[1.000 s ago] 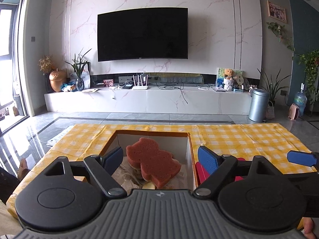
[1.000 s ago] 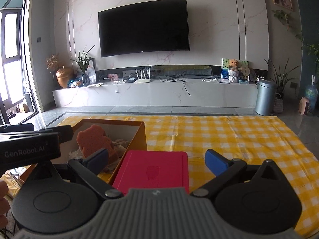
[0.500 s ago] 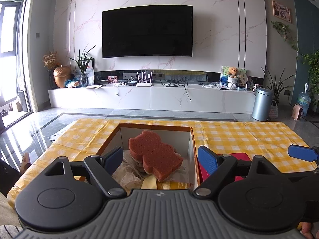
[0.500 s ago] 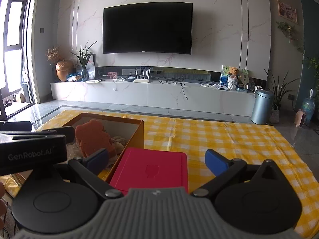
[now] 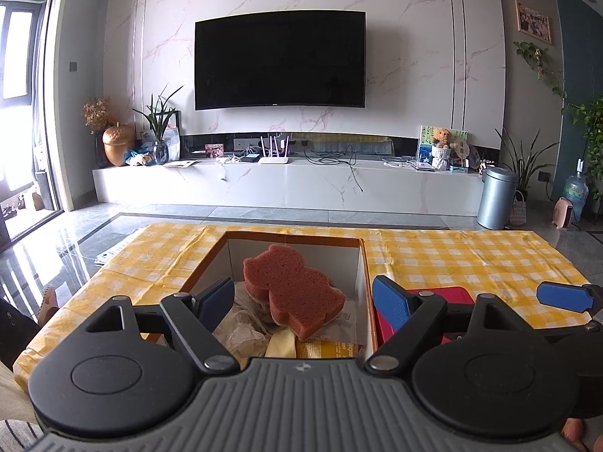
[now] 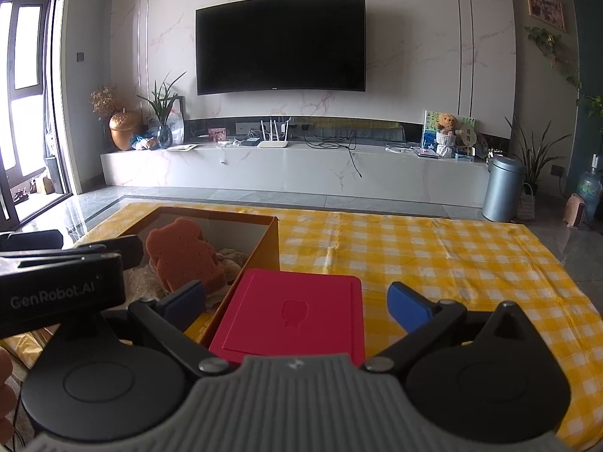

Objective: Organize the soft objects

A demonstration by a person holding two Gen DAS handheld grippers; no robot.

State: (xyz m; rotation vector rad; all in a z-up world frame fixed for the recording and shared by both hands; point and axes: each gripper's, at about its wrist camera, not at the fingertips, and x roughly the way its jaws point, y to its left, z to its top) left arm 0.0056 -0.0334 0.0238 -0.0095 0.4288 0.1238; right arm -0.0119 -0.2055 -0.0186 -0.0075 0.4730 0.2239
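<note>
Sponge [image 5: 292, 286] lying in box [image 5: 363, 263]; left tool [image 5: 303, 301] and right tool [image 6: 296, 303] both released, empty.

The sponge [image 5: 292, 293] hides most of the box's [image 5: 360, 282] contents; the lid's [image 5: 458, 295] near end is blocked

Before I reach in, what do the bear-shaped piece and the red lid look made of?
Bear-shaped piece: looks like brown sponge foam, with a matte, porous surface and thick soft edges. Red lid: probably smooth, rigid plastic or coated card; flat, with crisp edges and a slight sheen.
</note>
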